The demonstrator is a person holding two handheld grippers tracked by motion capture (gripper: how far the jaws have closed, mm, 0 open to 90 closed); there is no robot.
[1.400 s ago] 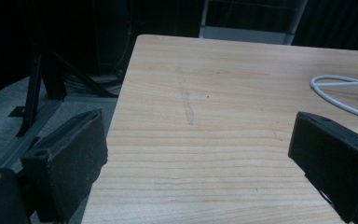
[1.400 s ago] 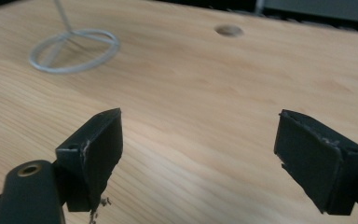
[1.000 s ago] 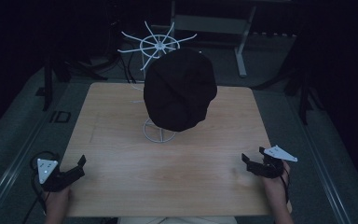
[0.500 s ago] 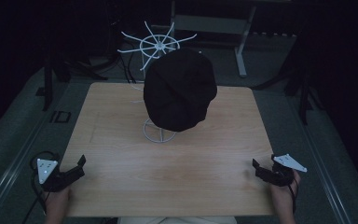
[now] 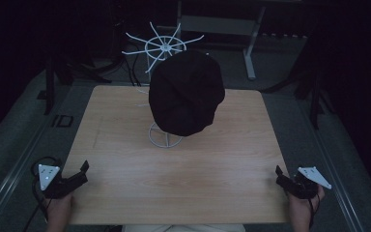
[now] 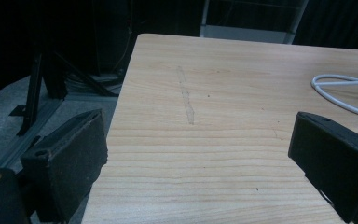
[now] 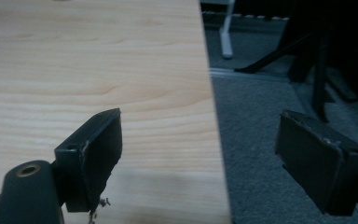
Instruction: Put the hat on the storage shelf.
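High view: left hand-held gripper (image 5: 79, 172) and right hand-held gripper (image 5: 281, 176) wide, at table (image 5: 174, 193) corners.

The high view looks forward and down from above the near edge, taking in the whole worktop (image 5: 125, 145). Each hand-held gripper view sits low and close, skimming one near corner of that same worktop (image 6: 223, 140) (image 7: 74, 70).
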